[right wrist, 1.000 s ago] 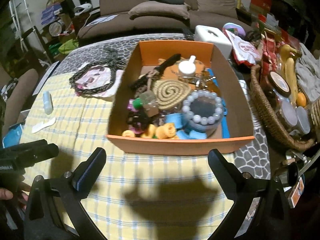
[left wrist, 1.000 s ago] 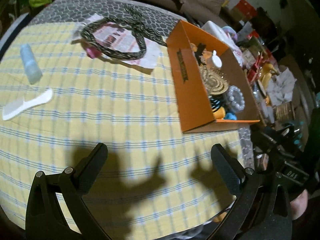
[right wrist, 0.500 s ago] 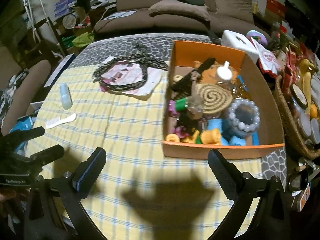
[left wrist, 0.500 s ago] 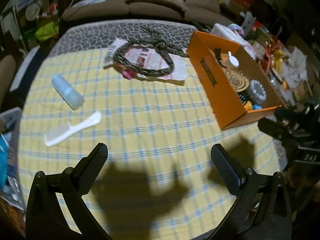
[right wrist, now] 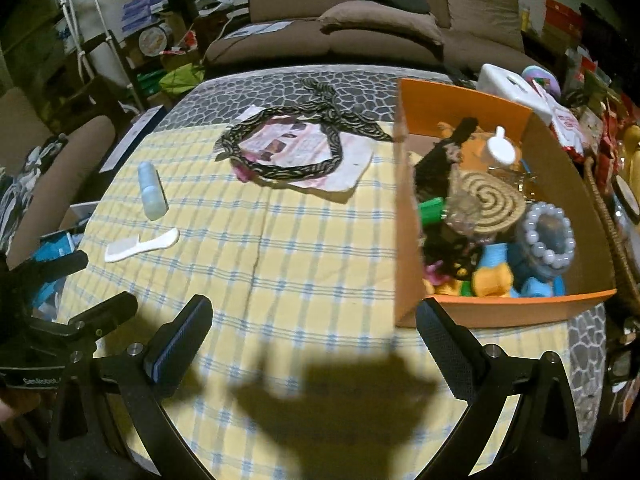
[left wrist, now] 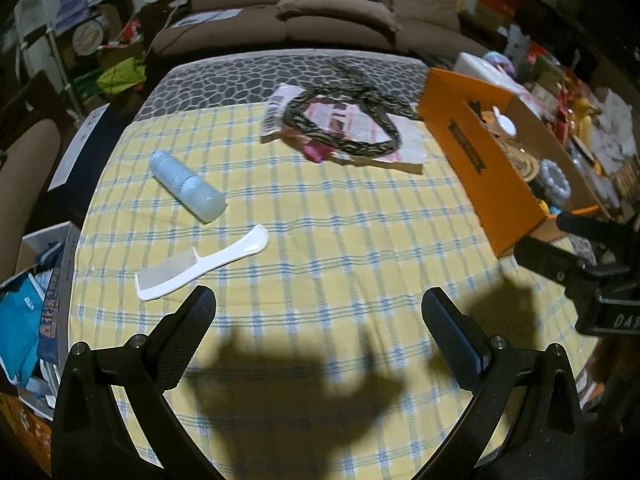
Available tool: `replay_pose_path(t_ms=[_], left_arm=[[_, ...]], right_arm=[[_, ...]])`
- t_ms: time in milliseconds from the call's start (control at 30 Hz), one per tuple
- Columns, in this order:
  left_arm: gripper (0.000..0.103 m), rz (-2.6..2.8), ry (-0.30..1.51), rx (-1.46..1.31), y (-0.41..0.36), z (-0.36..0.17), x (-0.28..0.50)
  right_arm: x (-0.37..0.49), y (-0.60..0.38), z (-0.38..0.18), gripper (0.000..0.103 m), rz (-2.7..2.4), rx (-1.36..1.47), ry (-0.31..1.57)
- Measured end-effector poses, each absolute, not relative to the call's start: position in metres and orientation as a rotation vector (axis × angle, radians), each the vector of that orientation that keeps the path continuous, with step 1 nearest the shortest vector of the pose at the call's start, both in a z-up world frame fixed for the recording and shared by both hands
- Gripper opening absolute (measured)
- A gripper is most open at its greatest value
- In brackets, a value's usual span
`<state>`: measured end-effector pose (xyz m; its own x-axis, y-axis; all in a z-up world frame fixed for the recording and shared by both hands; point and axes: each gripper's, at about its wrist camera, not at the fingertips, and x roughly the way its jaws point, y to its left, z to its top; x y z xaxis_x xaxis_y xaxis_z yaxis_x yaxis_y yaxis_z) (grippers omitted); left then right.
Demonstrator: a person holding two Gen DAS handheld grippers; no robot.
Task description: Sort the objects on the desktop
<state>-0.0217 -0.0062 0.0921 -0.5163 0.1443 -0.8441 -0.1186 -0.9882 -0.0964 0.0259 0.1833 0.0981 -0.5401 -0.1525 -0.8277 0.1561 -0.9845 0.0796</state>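
Note:
A white comb [left wrist: 202,264] [right wrist: 141,246] and a pale blue bottle [left wrist: 187,186] [right wrist: 151,196] lie on the yellow checked cloth at the left. A patterned headband [left wrist: 344,128] [right wrist: 288,148] rests on a printed sheet farther back. The orange box [left wrist: 484,160] [right wrist: 408,216], full of small items, stands at the right. My left gripper [left wrist: 318,312] hovers open and empty above the near cloth, the comb just beyond its left finger. My right gripper [right wrist: 314,316] is open and empty too, near the box's front left corner.
A wicker basket [right wrist: 612,216] with jars sits right of the box, a white container [right wrist: 512,84] behind it. A brown sofa [right wrist: 360,24] lies past the table. Boxes and clutter [left wrist: 32,304] stand on the floor at the left. A stone-patterned table edge [left wrist: 240,80] rings the cloth.
Both grippers have swung left and drawn back; the comb and bottle came closer to the middle of the left view, and the box slid right in both views. Nothing was grasped.

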Motion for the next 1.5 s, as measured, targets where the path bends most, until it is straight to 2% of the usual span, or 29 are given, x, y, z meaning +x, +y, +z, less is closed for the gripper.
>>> replay_pose_path(t_ms=[233,500,867,1500], left_arm=[[0.103,2.690,-0.148,-1.467,-0.030,0.070,-0.023],[0.103,2.724,-0.162,-1.519,-0.037,0.037,-0.023],[0.103,2.723,-0.049,-1.566,-0.025,0.000,-0.019],[0.103,2.820,-0.071,-1.482,-0.026,-0.010,-0.017]], right_arm=[[0.026,0.167,0.073,0.103,-2.640,1.357,-0.015],[0.027,0.157,0.040,0.103,-2.651,1.372,-0.020],[0.028,0.155,0.003,0.103,-2.696,1.423,0.026],[0.035,0.151,-0.015,0.103,-2.766,1.402,0.059]])
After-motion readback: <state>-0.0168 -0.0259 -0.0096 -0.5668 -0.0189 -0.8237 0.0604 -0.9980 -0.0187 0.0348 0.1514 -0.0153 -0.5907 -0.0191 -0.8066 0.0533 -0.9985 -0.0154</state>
